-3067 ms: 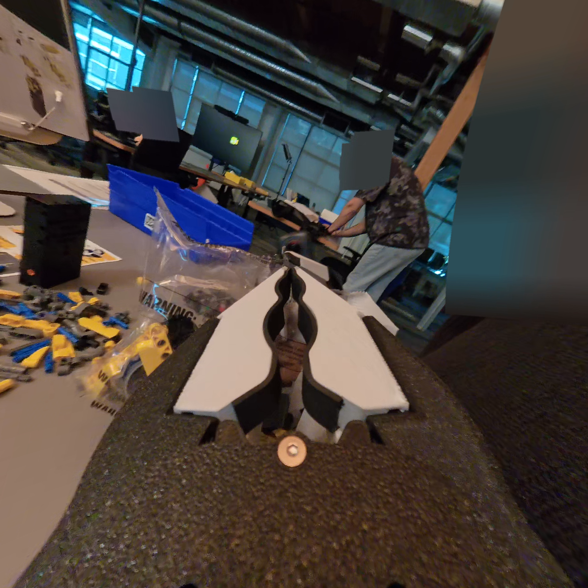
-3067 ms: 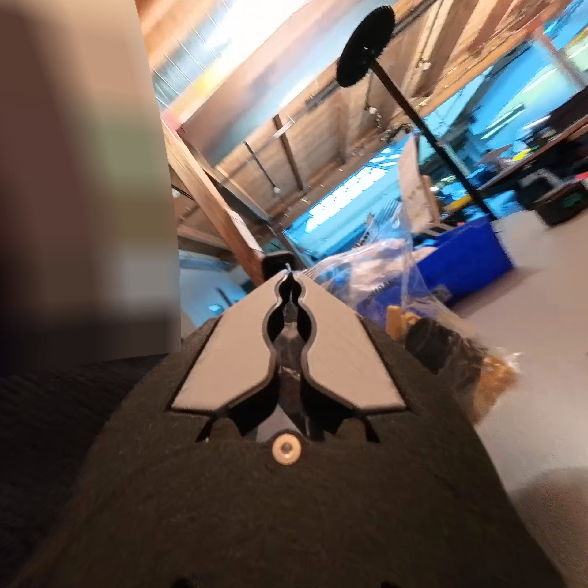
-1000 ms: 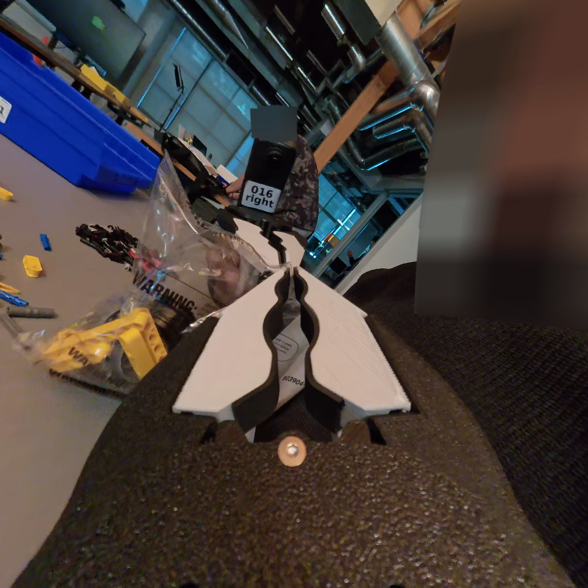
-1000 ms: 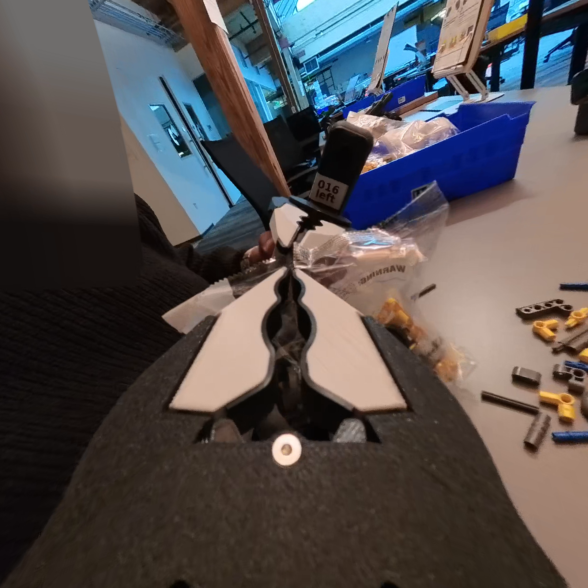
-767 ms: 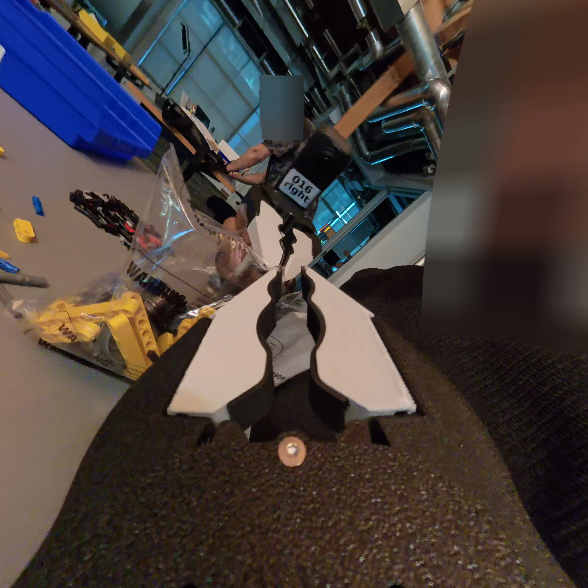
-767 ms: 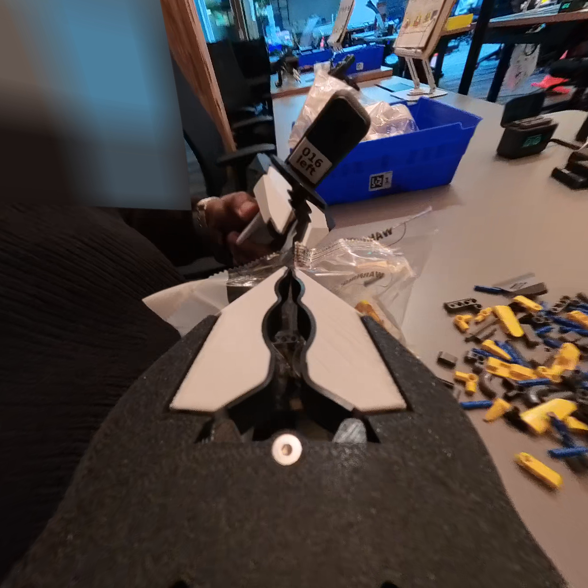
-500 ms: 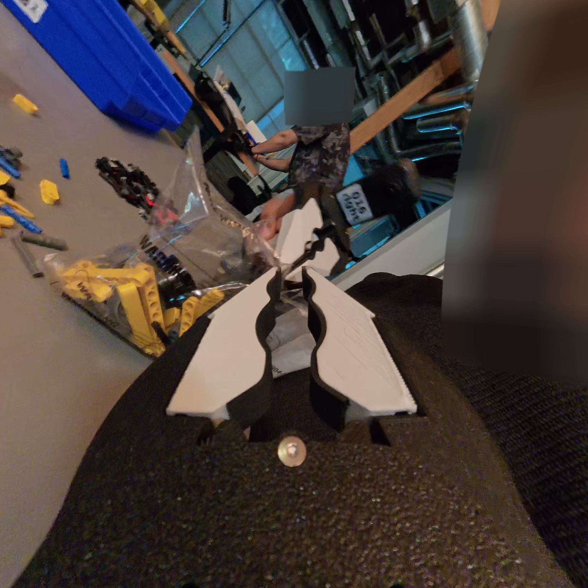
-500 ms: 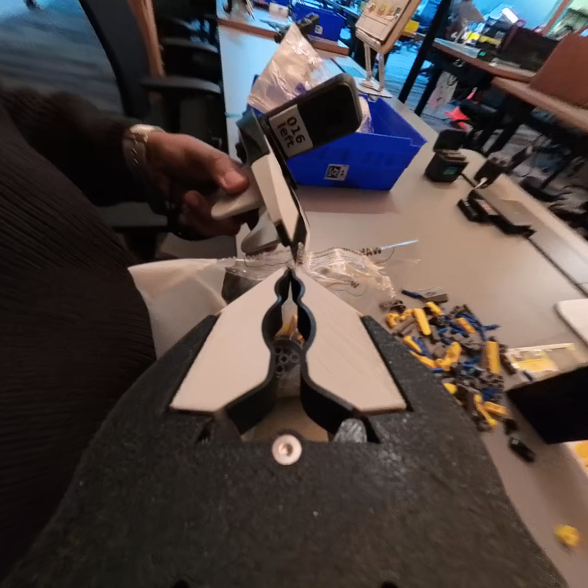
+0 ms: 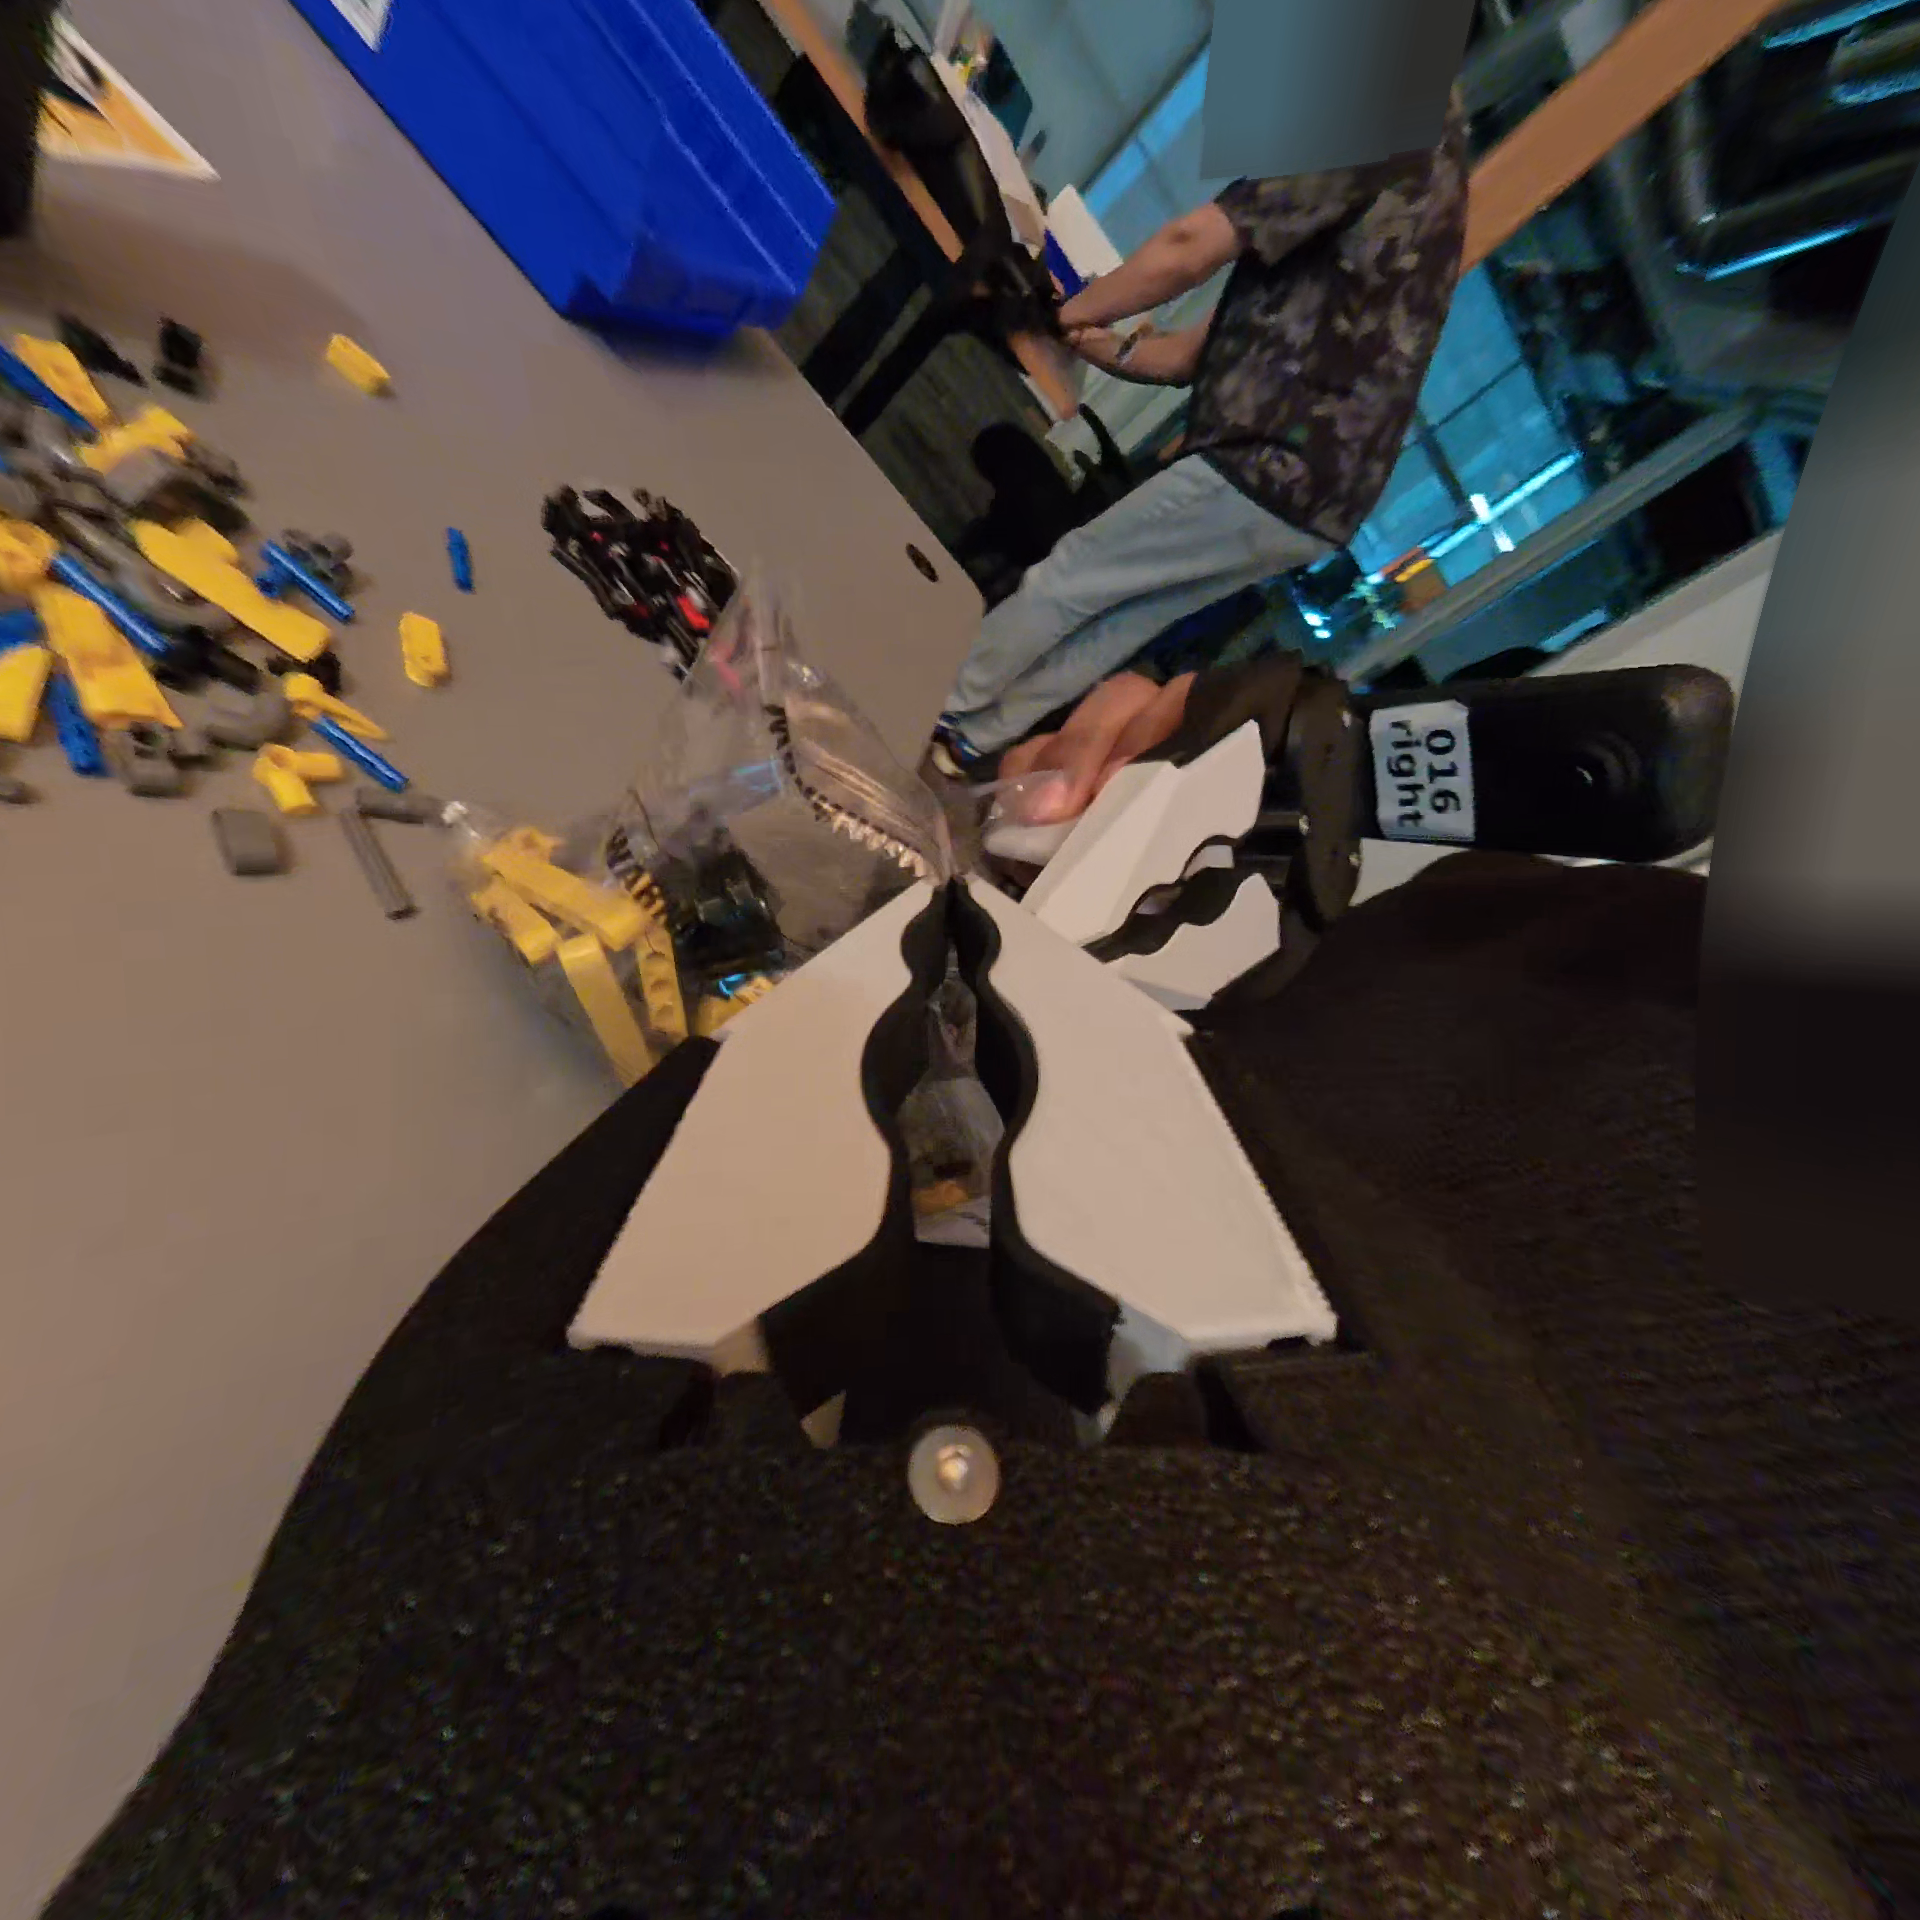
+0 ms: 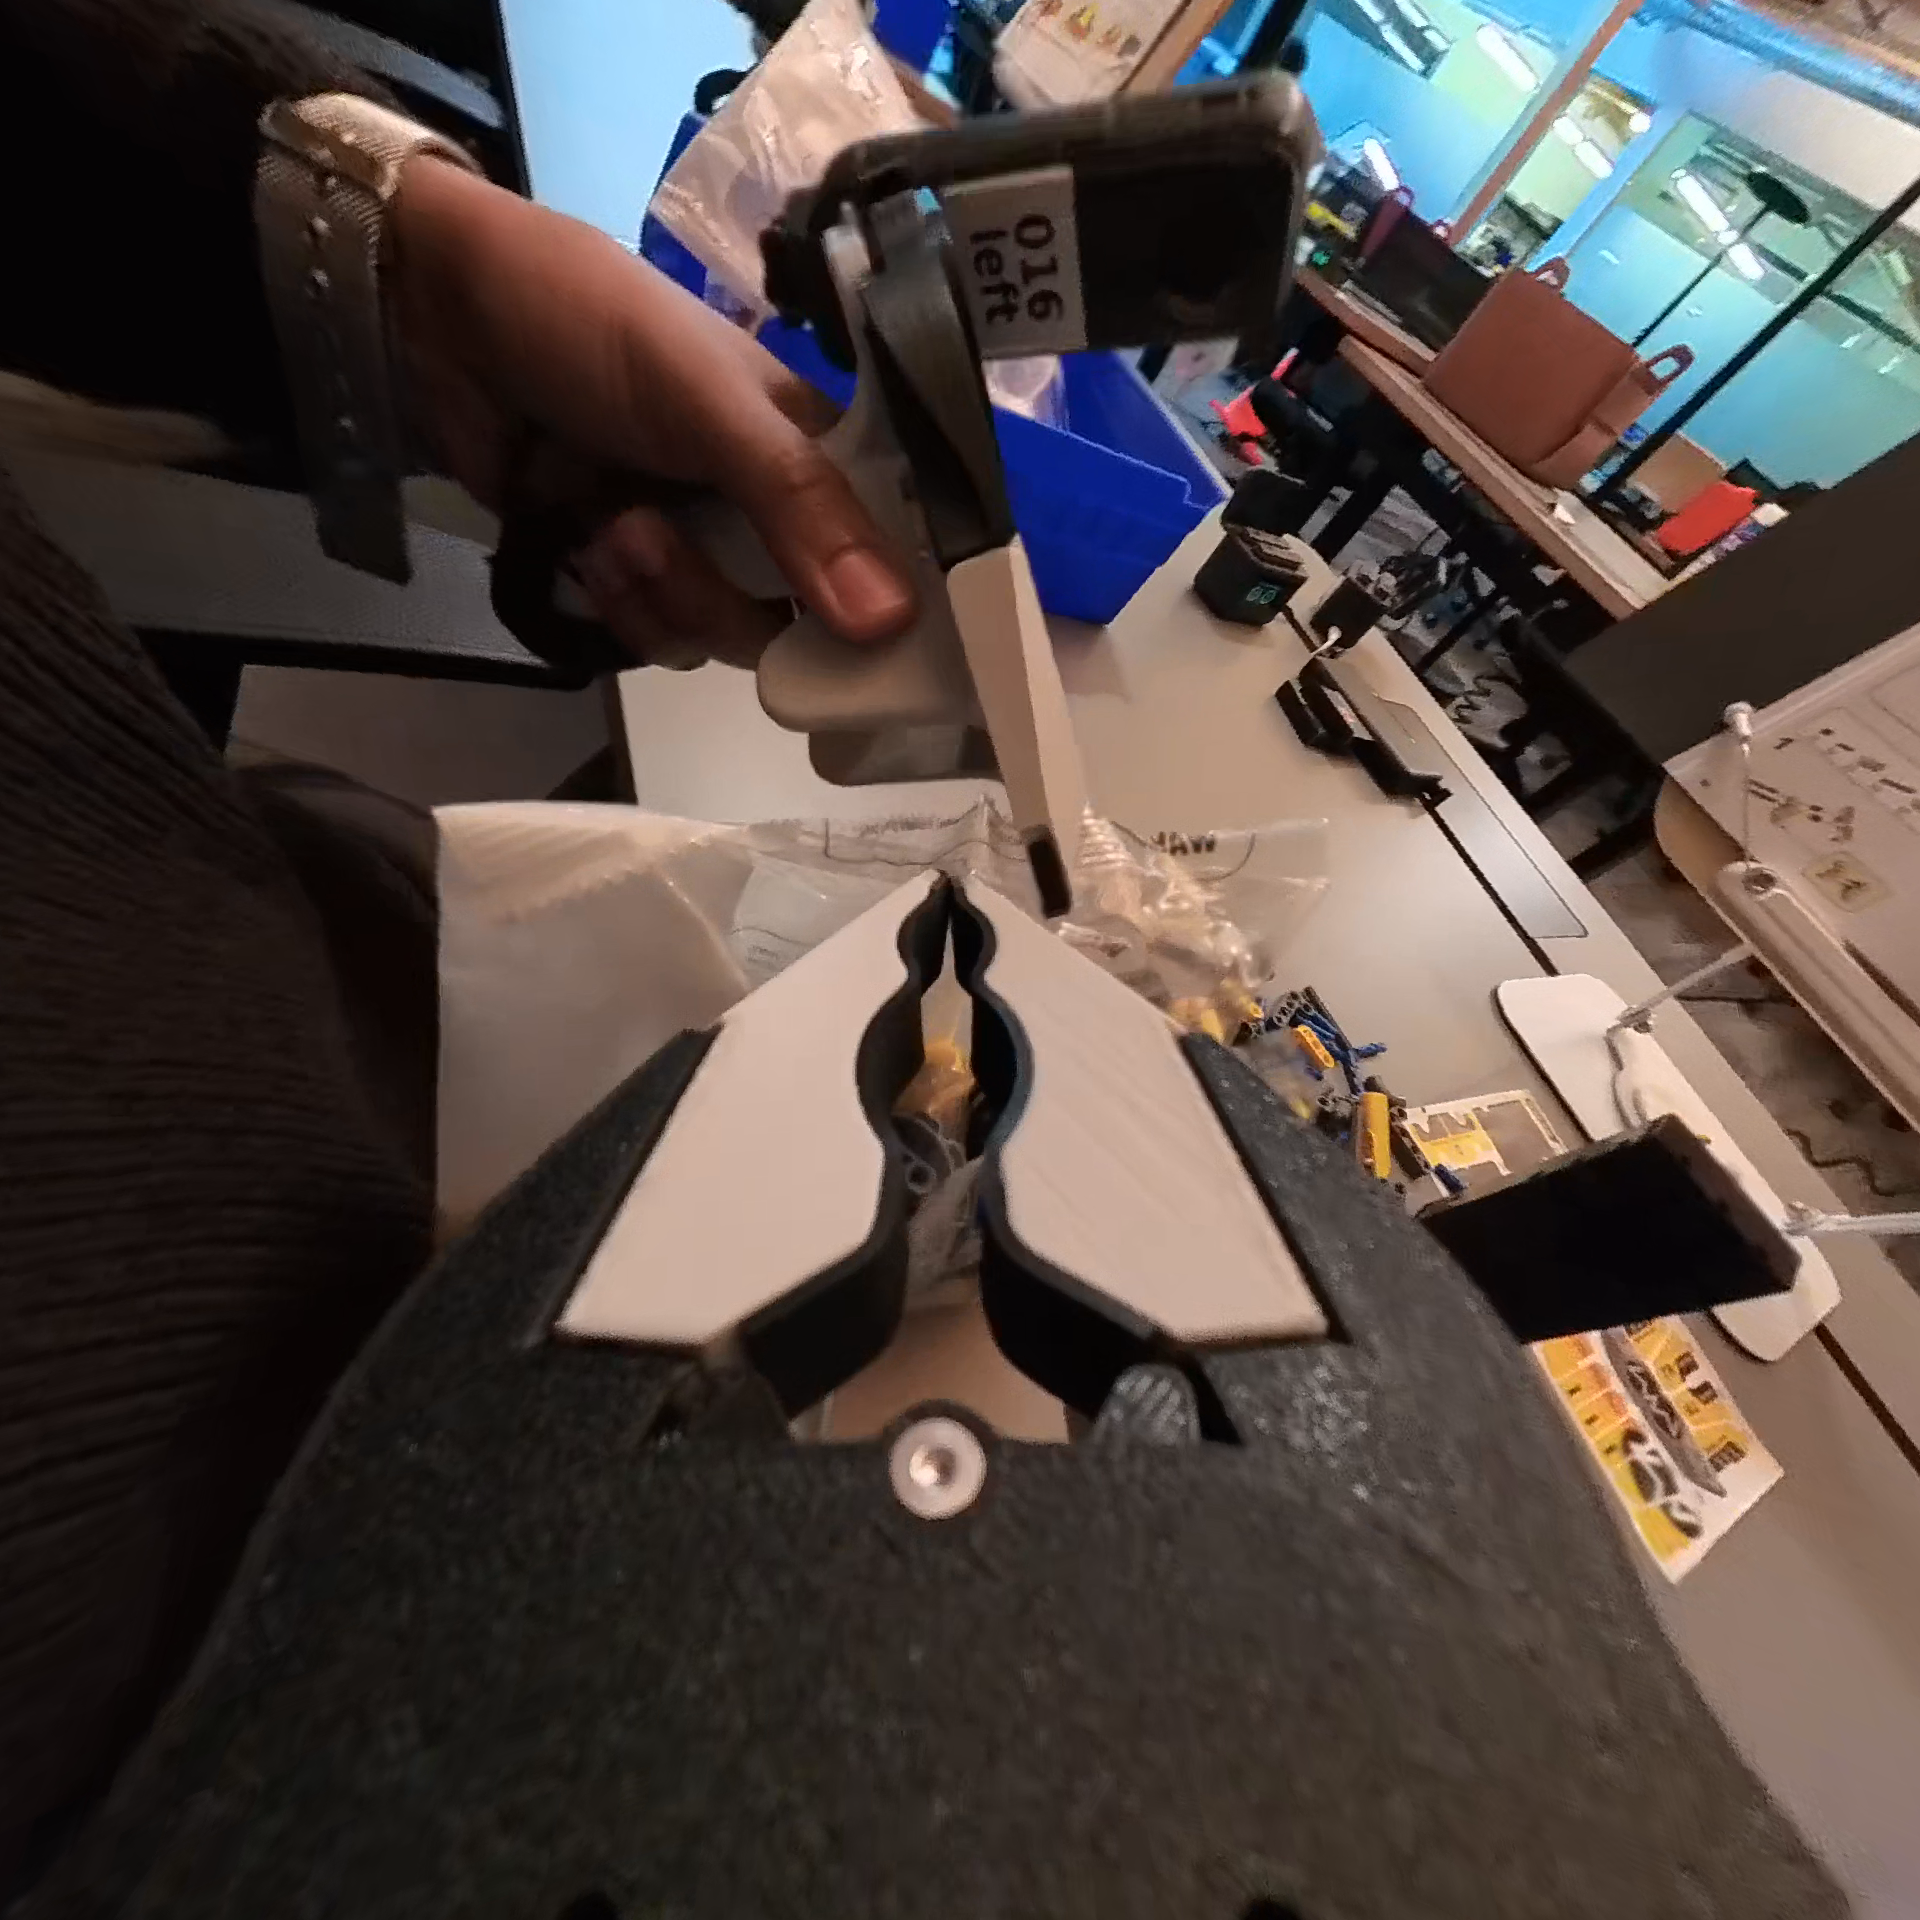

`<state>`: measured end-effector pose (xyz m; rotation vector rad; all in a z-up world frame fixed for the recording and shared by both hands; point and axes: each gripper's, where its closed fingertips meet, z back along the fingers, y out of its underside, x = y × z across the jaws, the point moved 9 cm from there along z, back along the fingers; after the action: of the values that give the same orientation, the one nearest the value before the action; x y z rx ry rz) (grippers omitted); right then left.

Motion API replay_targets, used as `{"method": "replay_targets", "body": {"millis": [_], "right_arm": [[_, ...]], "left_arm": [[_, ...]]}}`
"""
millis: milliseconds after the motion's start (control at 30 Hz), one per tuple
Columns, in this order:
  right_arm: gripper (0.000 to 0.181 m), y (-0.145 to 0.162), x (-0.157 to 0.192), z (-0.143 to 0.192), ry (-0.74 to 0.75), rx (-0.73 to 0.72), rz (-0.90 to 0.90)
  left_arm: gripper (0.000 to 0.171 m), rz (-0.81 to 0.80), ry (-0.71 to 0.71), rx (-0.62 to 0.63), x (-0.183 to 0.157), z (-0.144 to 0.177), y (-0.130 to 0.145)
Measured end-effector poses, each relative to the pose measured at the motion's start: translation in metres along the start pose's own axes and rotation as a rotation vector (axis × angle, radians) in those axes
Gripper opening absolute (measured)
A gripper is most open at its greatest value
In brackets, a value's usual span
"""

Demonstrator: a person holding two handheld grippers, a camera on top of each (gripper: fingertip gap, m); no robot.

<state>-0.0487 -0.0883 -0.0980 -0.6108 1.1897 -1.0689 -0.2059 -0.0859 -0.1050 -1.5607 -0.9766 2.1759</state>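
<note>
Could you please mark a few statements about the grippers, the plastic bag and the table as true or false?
1. Both grippers are shut on the clear plastic bag. True: the left gripper and the right gripper each pinch its edge.
2. The bag is empty. False: yellow and black building pieces show inside it.
3. Loose yellow, blue and grey pieces lie scattered on the grey table. True.
4. The blue bin sits between the two grippers. False: it stands farther back on the table, beyond the loose pieces.
5. A bare hand holds the left gripper's handle. True.
6. The bag lies flat, untouched. False: its top is lifted and held by the grippers.
</note>
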Motion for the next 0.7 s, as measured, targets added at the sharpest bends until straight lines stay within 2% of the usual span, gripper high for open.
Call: {"method": "replay_targets", "body": {"millis": [267, 433, 600, 700], "right_arm": [[0.000, 0.008, 0.006, -0.001, 0.096, -0.033, -0.049], [0.000, 0.009, 0.007, -0.002, 0.155, -0.032, -0.017], [0.000, 0.014, 0.012, -0.005, 0.150, -0.070, -0.068], [0.000, 0.014, 0.013, -0.005, 0.163, -0.056, -0.040]], "left_arm": [[0.000, -0.128, -0.145, -0.079, -0.004, 0.000, 0.001], [0.000, -0.215, -0.219, -0.146, -0.007, -0.002, 0.002], [0.000, -0.212, -0.254, -0.179, -0.002, -0.001, 0.006], [0.000, -0.211, -0.264, -0.184, -0.002, -0.002, 0.008]]}}
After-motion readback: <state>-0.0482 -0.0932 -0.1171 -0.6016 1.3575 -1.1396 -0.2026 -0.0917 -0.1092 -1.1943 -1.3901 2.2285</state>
